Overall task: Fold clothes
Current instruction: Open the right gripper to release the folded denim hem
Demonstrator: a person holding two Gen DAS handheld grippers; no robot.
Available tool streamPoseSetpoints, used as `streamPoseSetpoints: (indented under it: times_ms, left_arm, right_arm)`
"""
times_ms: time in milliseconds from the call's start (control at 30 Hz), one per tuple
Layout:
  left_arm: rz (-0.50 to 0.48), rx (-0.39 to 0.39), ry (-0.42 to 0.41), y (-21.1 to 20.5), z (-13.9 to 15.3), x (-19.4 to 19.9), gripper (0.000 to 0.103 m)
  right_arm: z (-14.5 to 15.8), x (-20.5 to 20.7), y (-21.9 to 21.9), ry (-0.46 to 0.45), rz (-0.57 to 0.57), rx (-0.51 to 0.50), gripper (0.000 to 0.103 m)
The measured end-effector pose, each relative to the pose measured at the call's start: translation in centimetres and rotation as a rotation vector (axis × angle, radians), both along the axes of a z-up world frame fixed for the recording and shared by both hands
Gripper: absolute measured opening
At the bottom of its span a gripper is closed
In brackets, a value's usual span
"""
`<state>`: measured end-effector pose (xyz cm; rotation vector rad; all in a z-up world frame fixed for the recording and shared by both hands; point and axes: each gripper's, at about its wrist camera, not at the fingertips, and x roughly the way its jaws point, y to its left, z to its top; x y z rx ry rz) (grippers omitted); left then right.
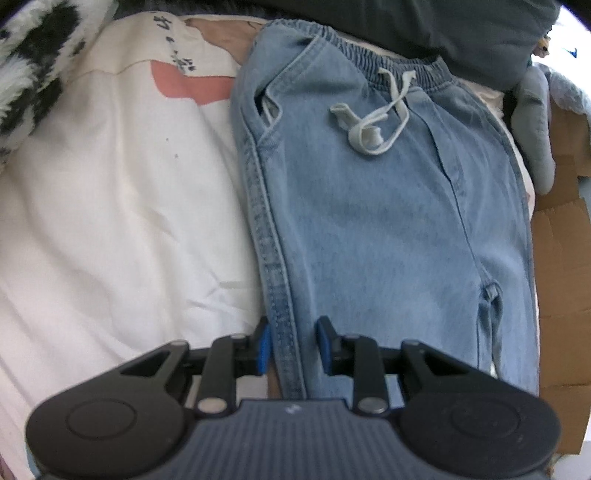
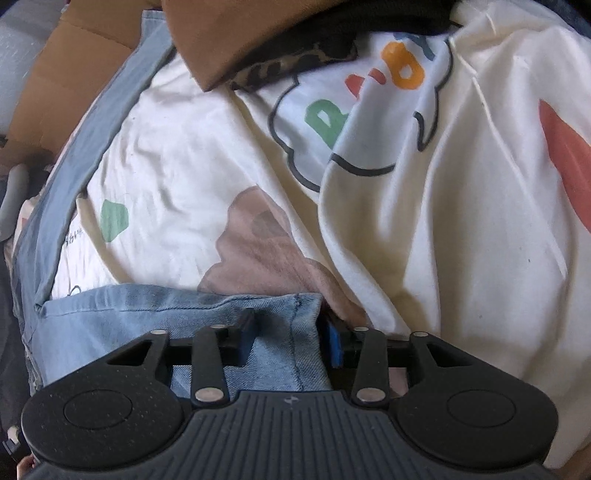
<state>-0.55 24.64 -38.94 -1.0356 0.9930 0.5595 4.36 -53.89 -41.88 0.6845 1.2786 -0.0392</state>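
Light blue jeans (image 1: 388, 221) lie flat on a printed cream bedsheet (image 1: 110, 221), waistband at the far end with a white drawstring (image 1: 373, 122) loose on top. My left gripper (image 1: 293, 345) sits at the jeans' left side seam. The seam runs between its blue pads, which stand narrow and pinch it. In the right wrist view, the hem of a jeans leg (image 2: 147, 317) lies across the near edge of the sheet (image 2: 461, 221). My right gripper (image 2: 290, 338) is shut on the bunched hem corner, and denim fills the gap between its fingers.
A fuzzy black-and-white blanket (image 1: 33, 66) lies at the far left and a dark garment (image 1: 443, 26) beyond the waistband. Cardboard (image 1: 561, 258) and a grey plush thing (image 1: 535, 122) border the right side. A brown garment (image 2: 229, 40) and cardboard (image 2: 85, 48) lie beyond the sheet.
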Motion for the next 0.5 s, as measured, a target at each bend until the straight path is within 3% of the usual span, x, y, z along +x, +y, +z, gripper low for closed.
streamPoseSetpoints:
  times_ms: [33,67,300,367,500]
  left_arm:
    - [-0.002,0.002,0.004,0.0,0.0,0.1,0.028]
    - [-0.004,0.005,0.008,0.0,0.0,0.2,0.027]
    - [-0.009,0.014,0.019,-0.4,-0.1,1.1,0.027]
    - [-0.008,0.015,0.019,-0.4,-0.1,1.1,0.027]
    - [-0.01,0.015,0.019,-0.4,0.0,0.6,0.027]
  right_arm:
    - [0.3,0.0,0.0,-0.006,0.014,-0.005,0.007]
    - [0.7,-0.1,0.0,-0.016,0.028,-0.012,0.004]
    - [5.8,-1.5,-0.3,-0.162,0.083,-0.138,0.004]
    - [6.0,-1.8,-0.7,-0.138,0.082,-0.188,0.006]
    - [5.5,-1.9,-1.8,-0.111,0.058,-0.141,0.006]
